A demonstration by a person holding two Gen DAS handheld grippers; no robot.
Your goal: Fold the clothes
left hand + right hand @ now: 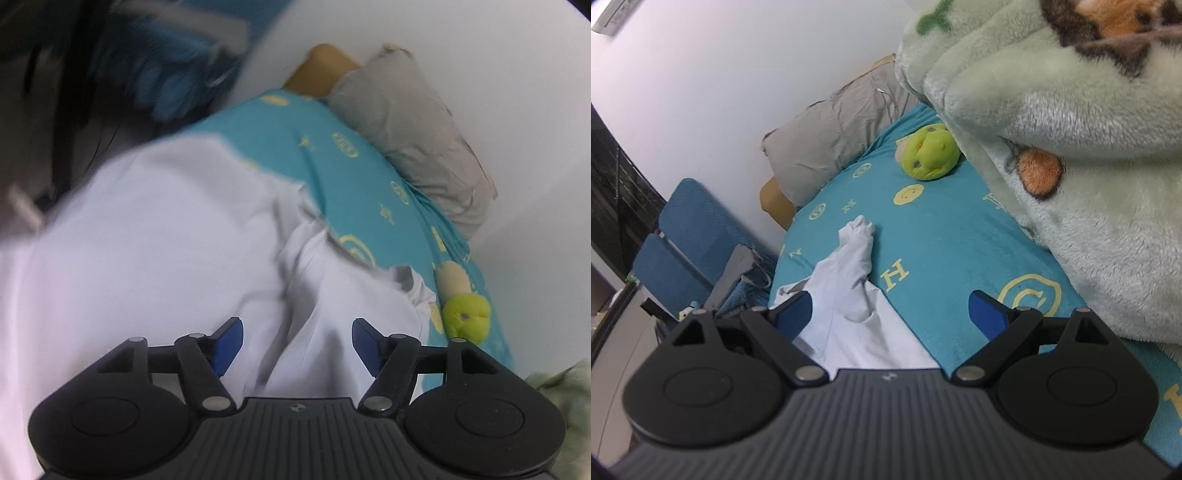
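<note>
A white garment [849,295] was seen on a teal sheet [942,236] printed with yellow emblems, beside a lime-green plush toy [929,151], a grey pillow [834,144] and a pale-green fleece blanket [1071,147].

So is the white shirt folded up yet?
Not yet. The white shirt lies rumpled on the teal sheet, one sleeve sticking out bunched.

Soft, even indoor light; left view smeared, right view sharp.
Ahead of the left gripper [297,341] the white garment [155,240] and everything upper left streak with motion blur. Past the right gripper [890,314] the teal sheet [942,236] stays crisp, with faint shadows. Fisheye bending curves both views' edges into dark corners.
</note>
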